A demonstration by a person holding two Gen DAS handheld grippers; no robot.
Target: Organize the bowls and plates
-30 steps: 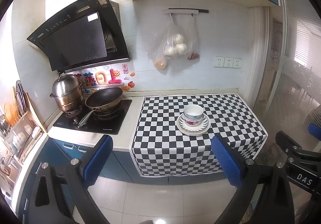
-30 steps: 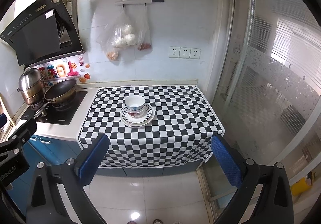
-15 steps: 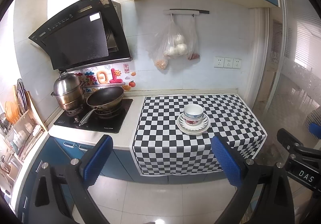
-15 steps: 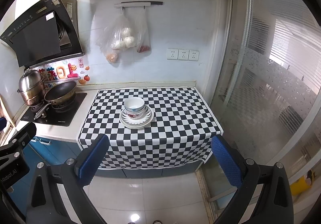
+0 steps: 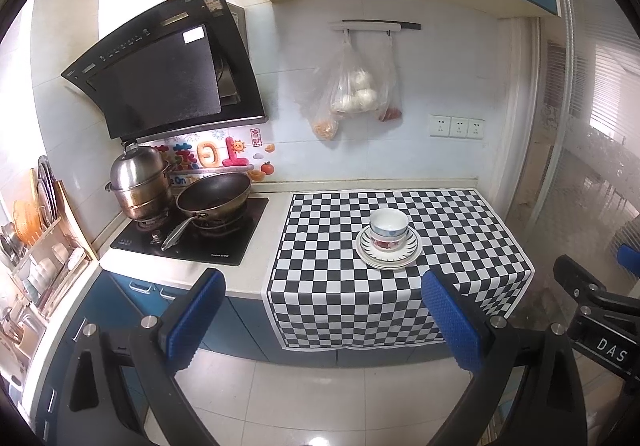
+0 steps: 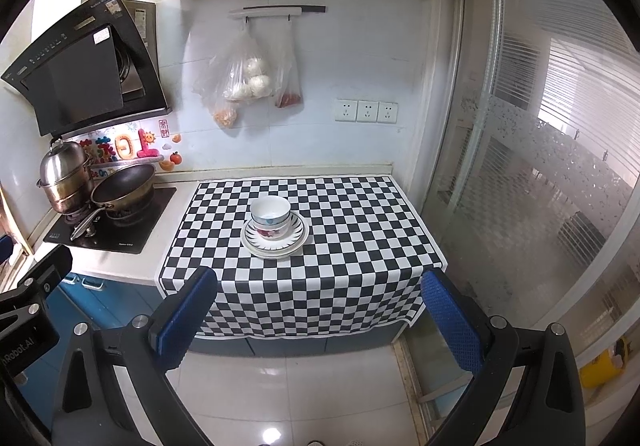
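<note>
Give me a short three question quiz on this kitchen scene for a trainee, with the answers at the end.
1. True or false: the white bowls sit stacked on the striped plates.
2. Which is open: A the left gripper, B the right gripper, C both?
3. Fill in: the dark frying pan rests on the black ____, left of the checkered cloth.

Key: 1 true; 2 C; 3 stove.

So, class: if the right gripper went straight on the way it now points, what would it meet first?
Probably the stacked bowls on the plates; the right gripper is open, nothing between, though depth is uncertain.
</note>
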